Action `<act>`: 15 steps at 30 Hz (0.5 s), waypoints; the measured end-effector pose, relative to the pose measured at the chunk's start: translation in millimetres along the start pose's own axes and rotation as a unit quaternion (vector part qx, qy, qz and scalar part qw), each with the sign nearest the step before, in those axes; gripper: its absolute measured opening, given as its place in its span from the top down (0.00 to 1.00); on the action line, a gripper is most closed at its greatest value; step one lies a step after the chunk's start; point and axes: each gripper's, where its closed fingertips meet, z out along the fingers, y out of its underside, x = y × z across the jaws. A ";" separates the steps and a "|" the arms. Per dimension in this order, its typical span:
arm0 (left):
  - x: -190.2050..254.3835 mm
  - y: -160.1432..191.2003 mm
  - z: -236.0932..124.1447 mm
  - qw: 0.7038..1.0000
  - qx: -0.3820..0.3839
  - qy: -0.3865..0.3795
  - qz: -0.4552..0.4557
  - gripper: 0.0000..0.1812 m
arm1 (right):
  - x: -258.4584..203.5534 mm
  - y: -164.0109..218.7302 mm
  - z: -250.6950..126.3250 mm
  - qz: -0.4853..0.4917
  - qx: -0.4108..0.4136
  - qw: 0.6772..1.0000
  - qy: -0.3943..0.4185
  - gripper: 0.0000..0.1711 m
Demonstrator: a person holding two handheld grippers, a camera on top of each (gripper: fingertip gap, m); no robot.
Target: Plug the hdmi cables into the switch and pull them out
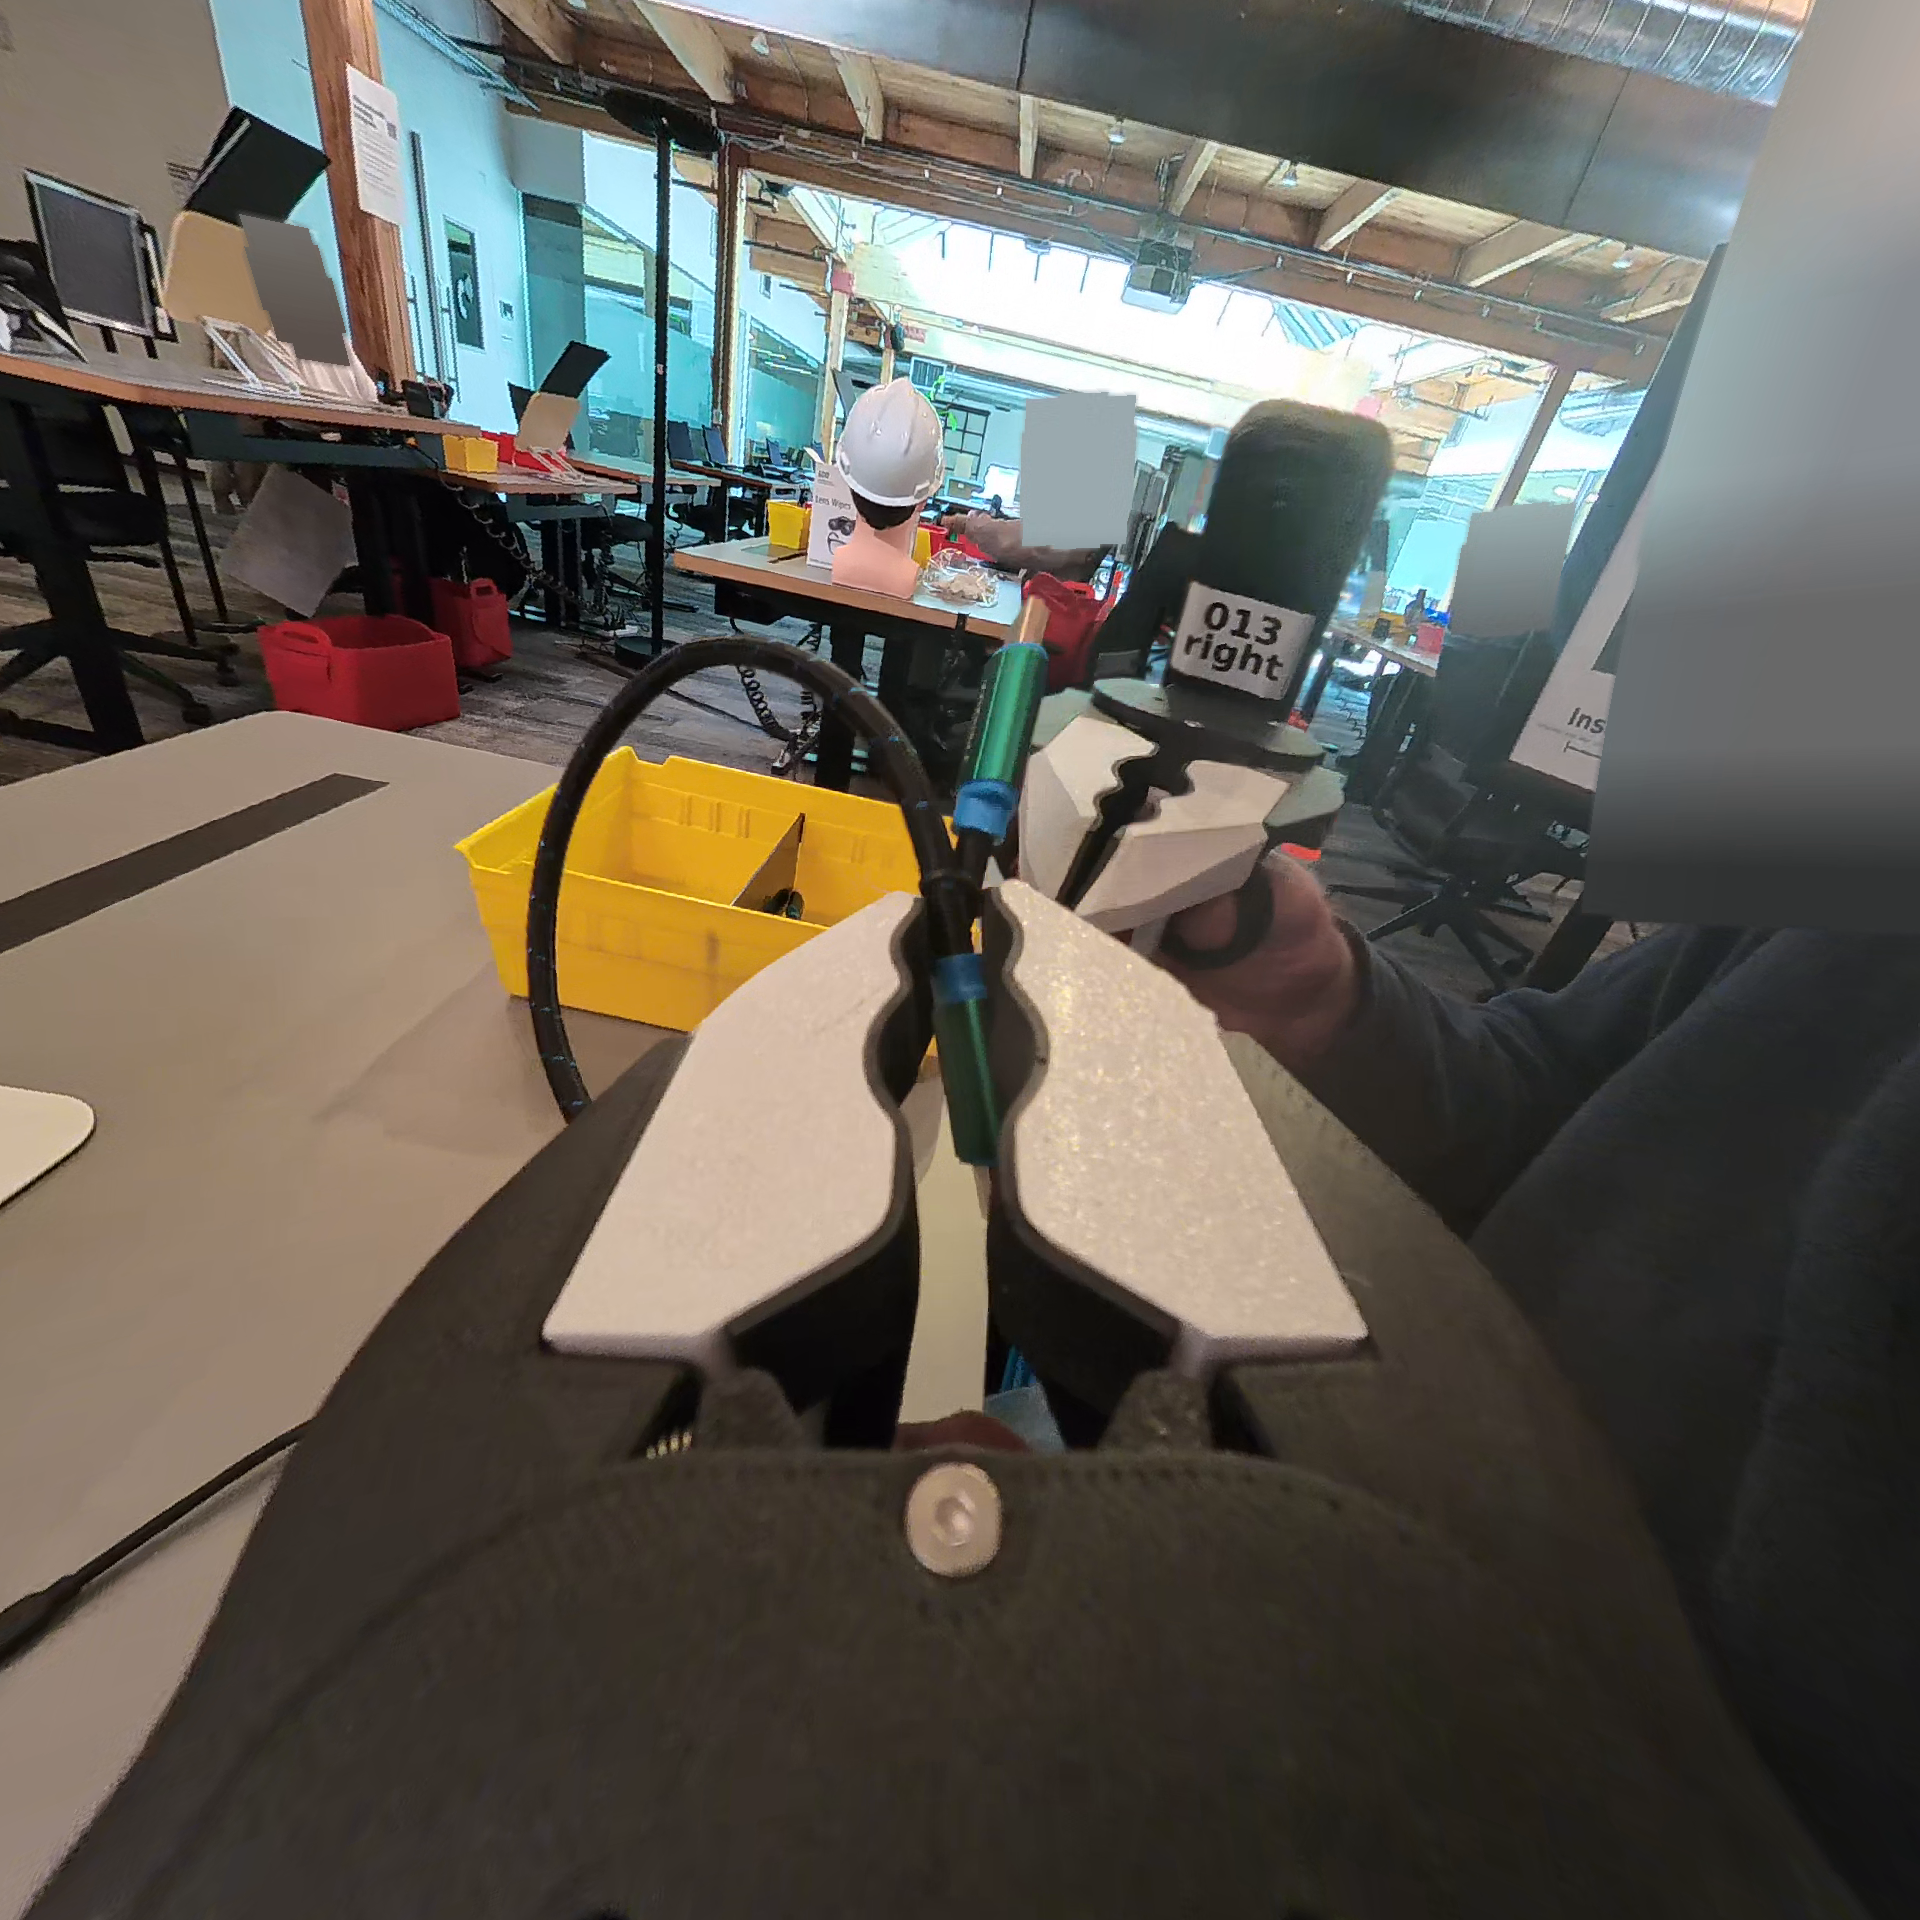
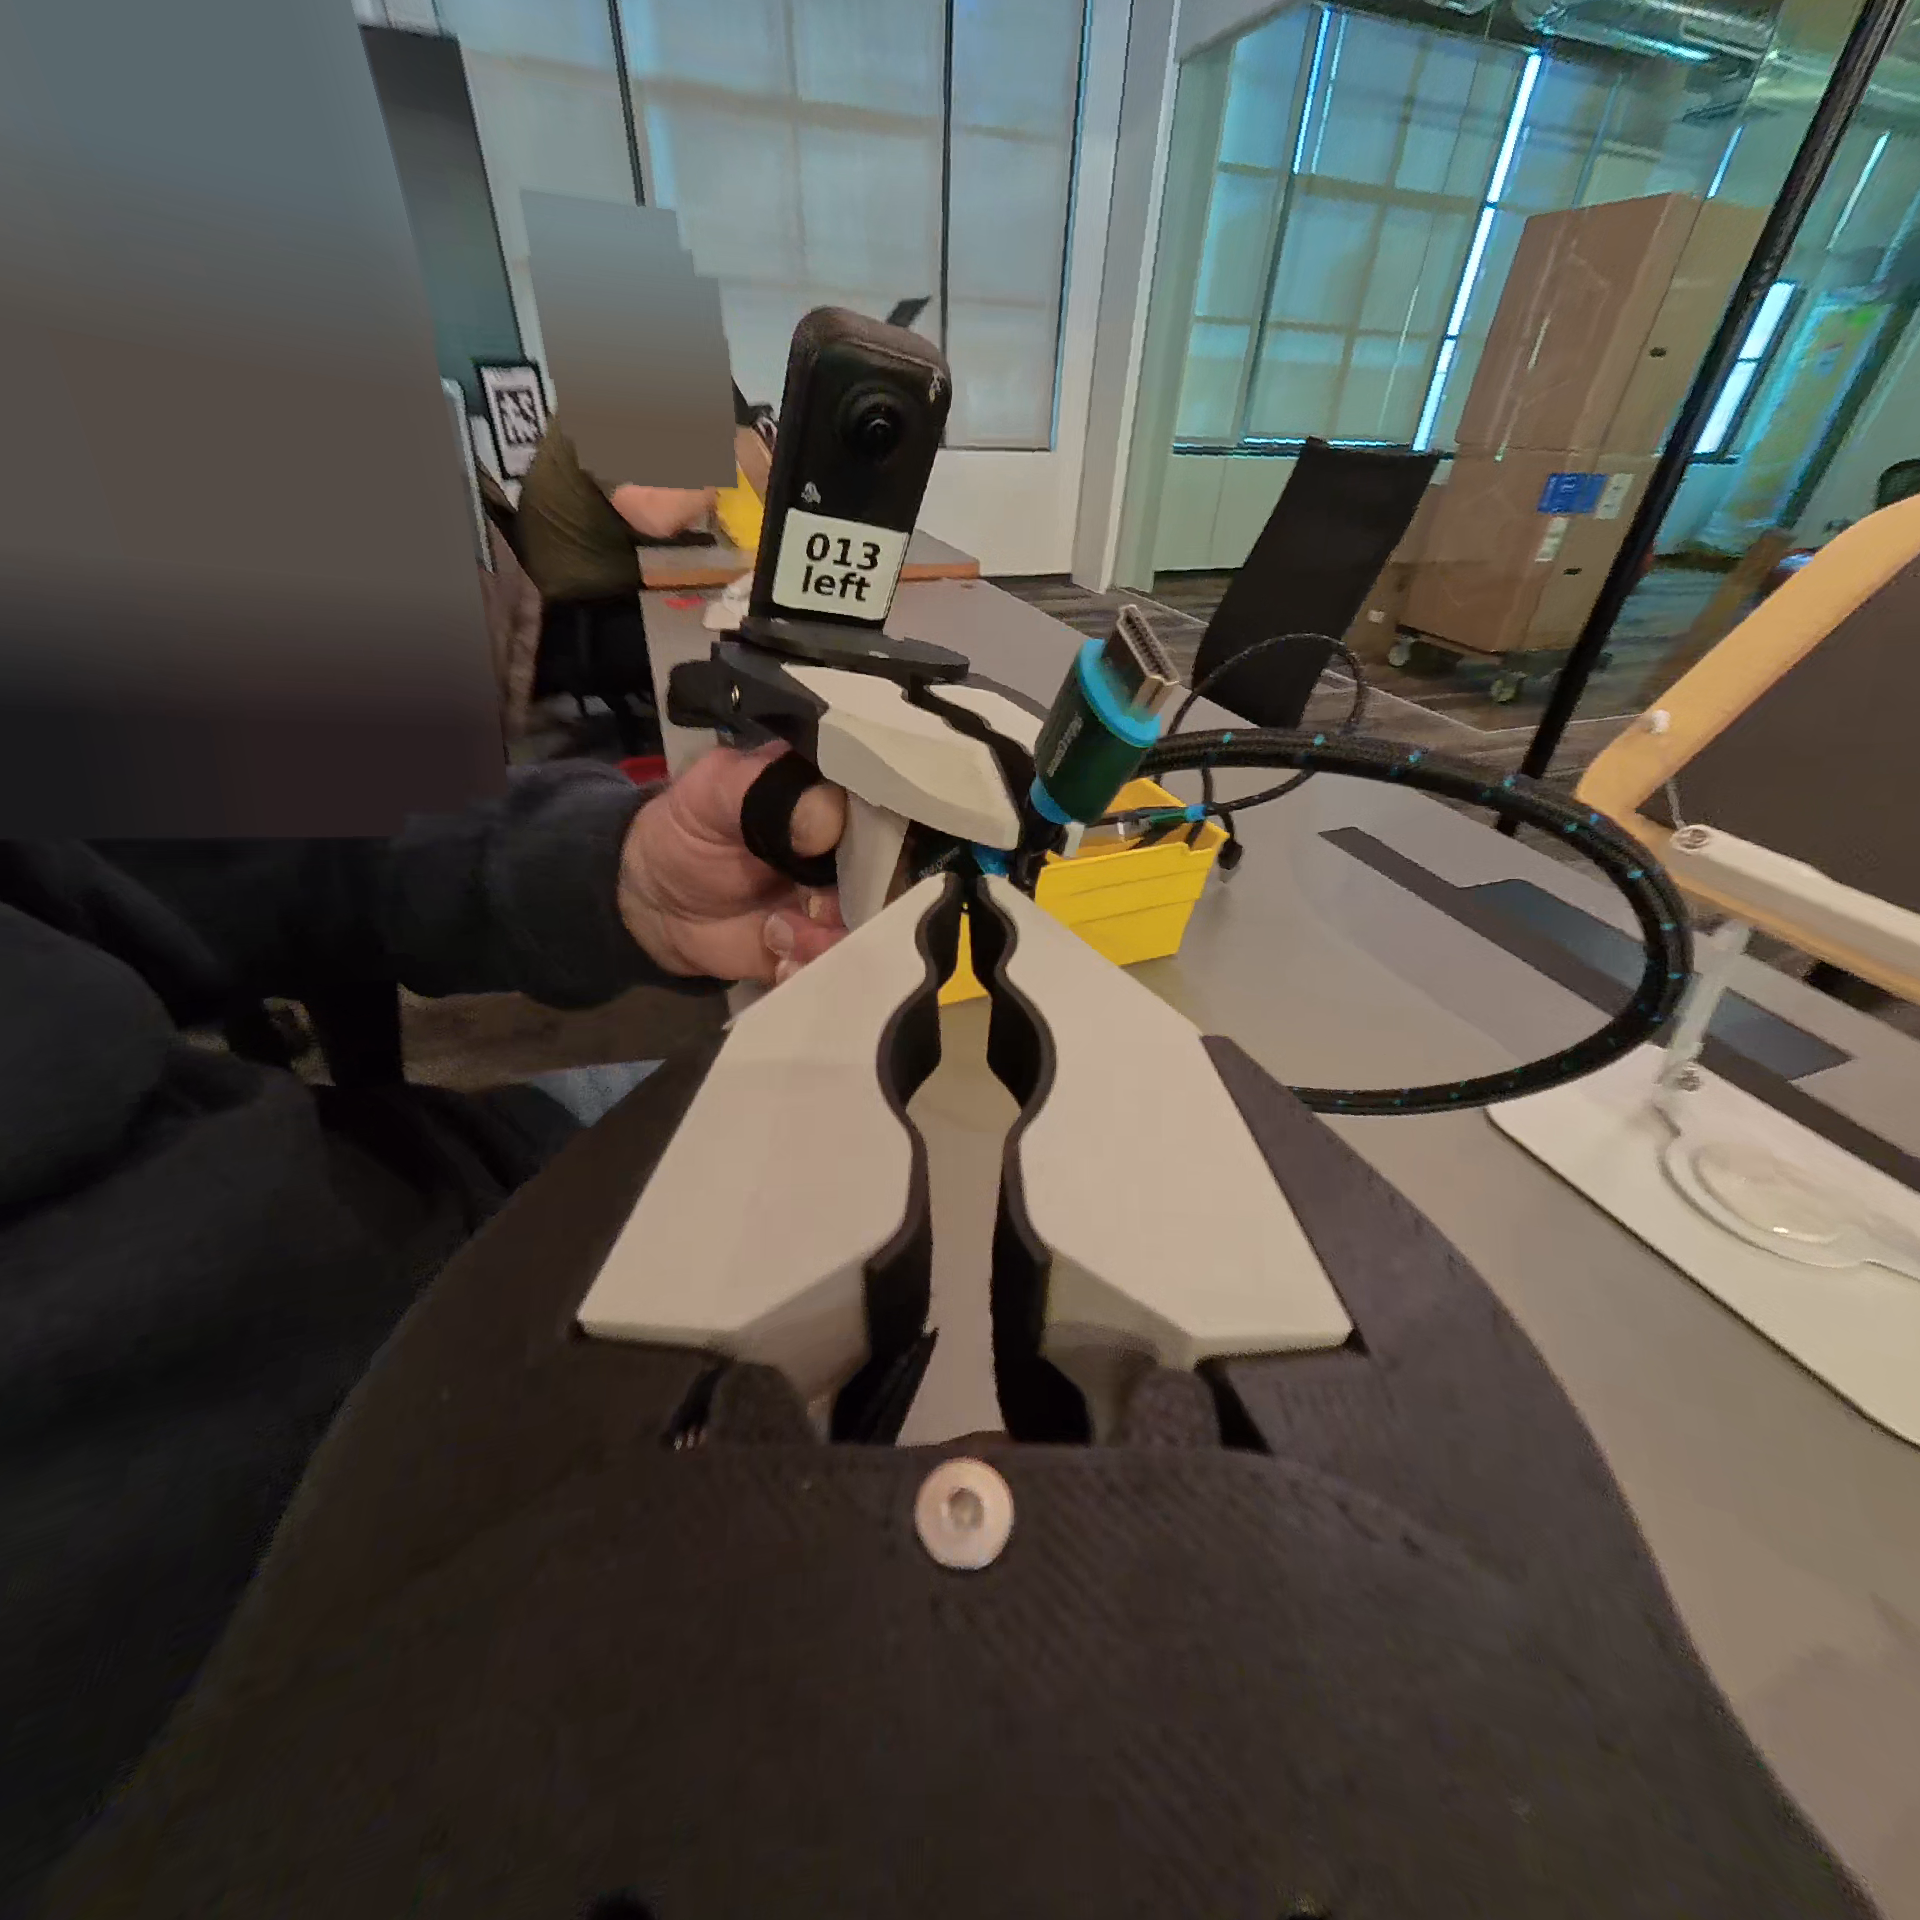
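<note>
L gripper (image 1: 951, 920) snug round green plug (image 1: 966, 1081) (L view only); R gripper (image 2: 961, 896) apparently tight on cable (image 2: 1621, 862).

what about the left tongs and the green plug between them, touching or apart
Touching. The left wrist view shows the green plug pinched in the left tongs, with both inner faces against its sides.

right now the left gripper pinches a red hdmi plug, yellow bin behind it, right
No: the hdmi plug in the left gripper is green, not red, as the left wrist view shows. The yellow bin is behind it.
</note>
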 end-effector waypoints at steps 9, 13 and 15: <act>0.3 -1.3 -0.1 1.000 0.004 0.002 -0.006 0.96 | 3.8 1.0 -1.8 -0.067 -0.025 0.997 0.042 1.00; -0.5 -0.9 -0.4 1.000 0.003 0.003 -0.006 0.96 | 1.4 -2.7 -0.5 -0.058 -0.008 0.998 0.033 1.00; -0.4 -0.7 -0.2 1.000 0.001 0.000 -0.001 0.96 | 1.2 -5.2 -1.5 -0.038 0.005 0.999 0.023 0.97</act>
